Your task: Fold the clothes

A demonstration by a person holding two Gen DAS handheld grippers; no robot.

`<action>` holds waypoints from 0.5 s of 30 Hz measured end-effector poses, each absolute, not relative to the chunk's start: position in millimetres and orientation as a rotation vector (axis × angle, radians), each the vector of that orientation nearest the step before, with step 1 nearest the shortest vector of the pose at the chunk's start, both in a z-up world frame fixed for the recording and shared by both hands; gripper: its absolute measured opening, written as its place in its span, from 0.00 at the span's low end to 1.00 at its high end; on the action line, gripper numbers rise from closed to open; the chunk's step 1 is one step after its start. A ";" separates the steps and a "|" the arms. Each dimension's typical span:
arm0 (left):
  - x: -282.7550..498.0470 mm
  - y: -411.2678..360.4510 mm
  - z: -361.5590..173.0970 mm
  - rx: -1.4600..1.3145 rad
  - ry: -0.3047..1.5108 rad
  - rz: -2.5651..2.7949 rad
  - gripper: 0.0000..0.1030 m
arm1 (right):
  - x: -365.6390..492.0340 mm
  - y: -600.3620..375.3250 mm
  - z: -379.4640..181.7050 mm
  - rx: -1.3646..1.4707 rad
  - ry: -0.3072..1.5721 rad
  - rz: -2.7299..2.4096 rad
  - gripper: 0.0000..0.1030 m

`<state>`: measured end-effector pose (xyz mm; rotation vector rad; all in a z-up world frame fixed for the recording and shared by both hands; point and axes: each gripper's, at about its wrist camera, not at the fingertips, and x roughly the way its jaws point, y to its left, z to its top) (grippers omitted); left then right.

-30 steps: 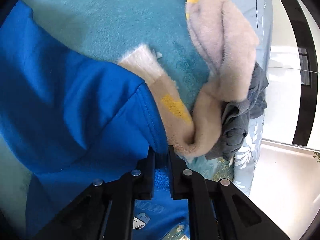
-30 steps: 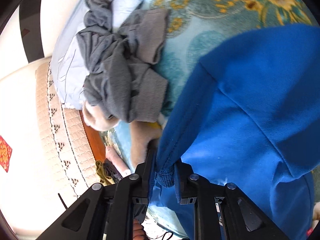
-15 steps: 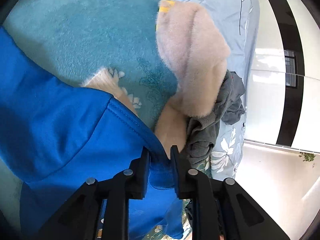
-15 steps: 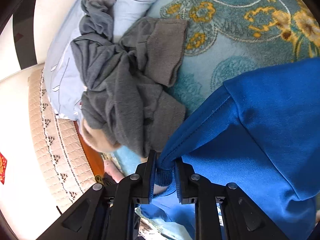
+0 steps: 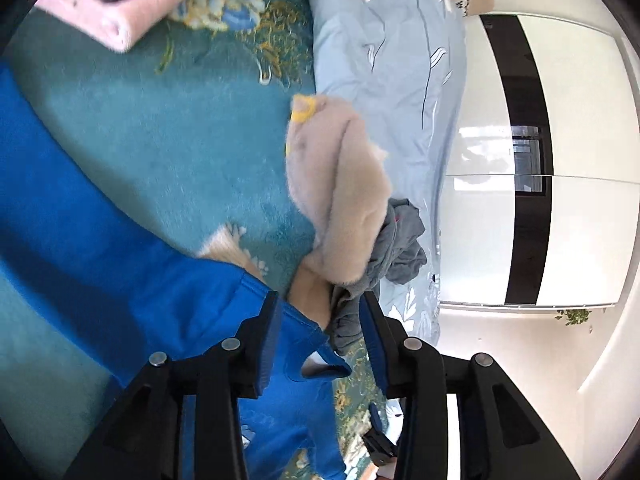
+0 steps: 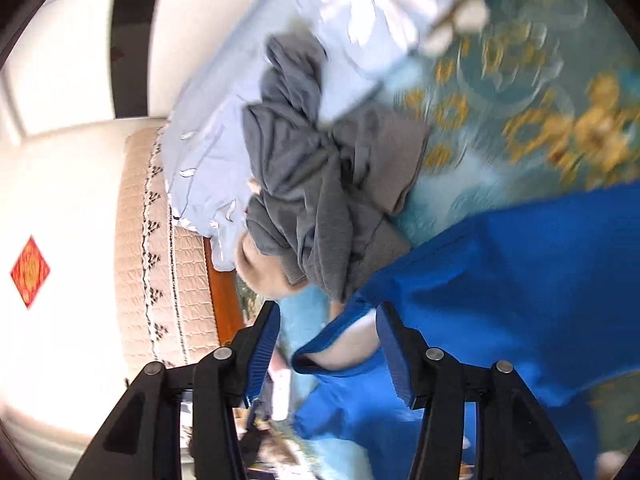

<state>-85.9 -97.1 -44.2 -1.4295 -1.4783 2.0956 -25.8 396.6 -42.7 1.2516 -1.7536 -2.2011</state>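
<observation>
A bright blue garment (image 5: pixel 100 248) lies folded on a teal floral blanket (image 5: pixel 168 148). Its corner sits loose between the spread fingers of my left gripper (image 5: pixel 320 324), which is open. In the right wrist view the same blue garment (image 6: pixel 520 280) fills the lower right, and its edge runs between the parted fingers of my right gripper (image 6: pixel 328 328), also open. A beige fluffy garment (image 5: pixel 340 188) and a crumpled grey garment (image 6: pixel 320 184) lie just beyond the blue one.
A light blue flowered duvet (image 5: pixel 384 52) borders the blanket. A folded pink item (image 5: pixel 120 20) lies at the far left of the left wrist view. A quilted cream headboard (image 6: pixel 140 240), white wall and wardrobe doors (image 5: pixel 560 160) stand beyond the bed.
Both grippers were shut on the blue garment's edge and carried it toward the pile; now both have opened and let the cloth go.
</observation>
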 end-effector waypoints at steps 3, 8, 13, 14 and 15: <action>-69.3 -134.8 -25.3 -1.365 -1.453 2.234 0.40 | 54.6 468.5 -30.4 1.175 -1.780 -2.398 0.52; -37.2 -177.3 -14.2 -1.317 -1.389 2.462 0.47 | 198.4 574.7 -39.8 1.132 -2.140 -2.637 0.54; -12.2 -208.0 -23.6 -1.283 -1.564 2.494 0.47 | 312.0 617.4 -91.3 1.113 -2.550 -2.512 0.54; -9.0 -210.5 -26.7 -1.279 -1.601 2.478 0.47 | 324.4 619.7 -108.2 1.075 -2.615 -2.451 0.54; -6.1 -212.1 -29.2 -1.279 -1.629 2.465 0.48 | 325.3 617.9 -129.0 1.044 -2.665 -2.395 0.54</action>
